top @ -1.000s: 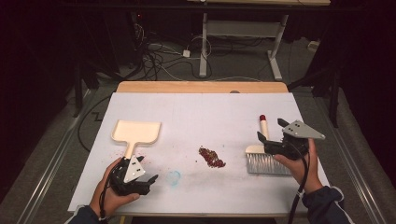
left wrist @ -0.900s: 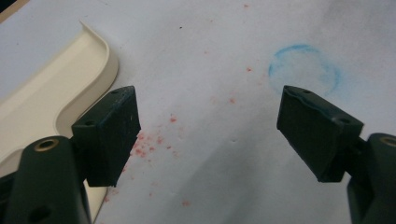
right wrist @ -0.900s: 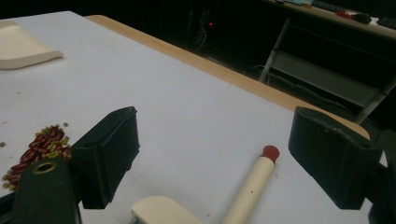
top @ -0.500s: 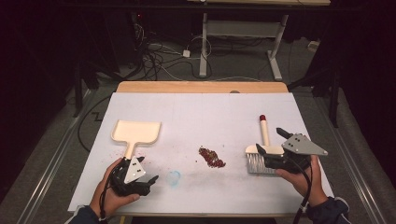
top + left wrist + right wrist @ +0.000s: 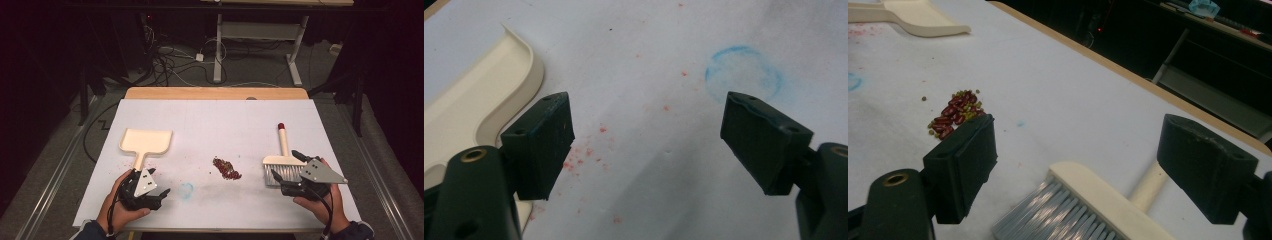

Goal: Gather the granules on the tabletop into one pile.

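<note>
A cream dustpan (image 5: 146,142) lies at the left of the white table cover, its handle toward me. My left gripper (image 5: 159,183) rests open on the cover just right of that handle, with the dustpan's edge (image 5: 484,97) beside its left jaw and nothing between the jaws (image 5: 646,145). A small pile of red and green beans (image 5: 227,168) sits mid-table. A cream brush (image 5: 280,162) with grey bristles and a red-tipped handle lies at the right. My right gripper (image 5: 286,166) hovers open over the brush head (image 5: 1093,200), jaws either side of it, not touching; the beans (image 5: 955,115) lie beyond its left jaw.
A faint blue ring (image 5: 186,189) marks the cover near my left gripper, with pink specks around it (image 5: 589,150). The wooden table edge (image 5: 215,93) runs along the far side. Beyond it are desk legs and cables on the floor.
My right gripper has drawn back toward me and lowered, so its jaws now straddle the brush head. The left gripper, dustpan and beans have stayed put.
</note>
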`<state>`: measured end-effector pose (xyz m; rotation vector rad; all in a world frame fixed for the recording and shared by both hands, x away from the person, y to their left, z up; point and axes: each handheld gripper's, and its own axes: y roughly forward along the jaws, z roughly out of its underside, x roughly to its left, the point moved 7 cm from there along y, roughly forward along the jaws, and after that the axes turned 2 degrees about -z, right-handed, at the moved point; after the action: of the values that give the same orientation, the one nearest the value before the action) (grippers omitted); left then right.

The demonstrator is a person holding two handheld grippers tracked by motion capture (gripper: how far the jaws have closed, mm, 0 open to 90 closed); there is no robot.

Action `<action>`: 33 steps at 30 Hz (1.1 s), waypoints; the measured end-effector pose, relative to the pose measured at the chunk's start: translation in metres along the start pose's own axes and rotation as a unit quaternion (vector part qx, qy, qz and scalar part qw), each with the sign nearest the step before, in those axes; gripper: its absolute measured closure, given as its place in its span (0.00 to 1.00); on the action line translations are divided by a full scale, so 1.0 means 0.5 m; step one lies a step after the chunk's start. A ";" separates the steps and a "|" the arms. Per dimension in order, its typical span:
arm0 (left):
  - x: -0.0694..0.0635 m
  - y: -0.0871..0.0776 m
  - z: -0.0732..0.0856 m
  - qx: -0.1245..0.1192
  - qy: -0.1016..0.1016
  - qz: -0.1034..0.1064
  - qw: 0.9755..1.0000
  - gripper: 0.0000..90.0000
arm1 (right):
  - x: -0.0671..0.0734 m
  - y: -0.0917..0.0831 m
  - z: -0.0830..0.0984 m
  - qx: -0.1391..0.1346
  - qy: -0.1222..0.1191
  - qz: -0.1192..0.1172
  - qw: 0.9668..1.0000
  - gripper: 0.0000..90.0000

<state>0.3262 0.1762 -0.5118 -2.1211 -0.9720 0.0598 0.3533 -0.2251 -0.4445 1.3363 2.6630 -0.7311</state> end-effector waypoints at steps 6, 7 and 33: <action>-0.001 0.002 0.002 0.002 0.002 0.000 1.000 0.23 | 0.012 -0.007 0.028 0.007 -0.003 -0.006 1.000 0.19; 0.000 0.003 0.002 0.003 0.003 0.000 1.000 0.23 | 0.014 -0.007 0.033 0.009 -0.005 -0.006 1.000 0.19; -0.014 0.011 -0.010 -0.007 0.024 0.012 1.000 0.22 | 0.032 -0.020 0.097 0.031 -0.010 -0.014 0.999 0.19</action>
<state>0.3264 0.1659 -0.5140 -2.1373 -0.9221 0.0141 0.3288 -0.2400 -0.4880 1.3022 2.6698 -0.8328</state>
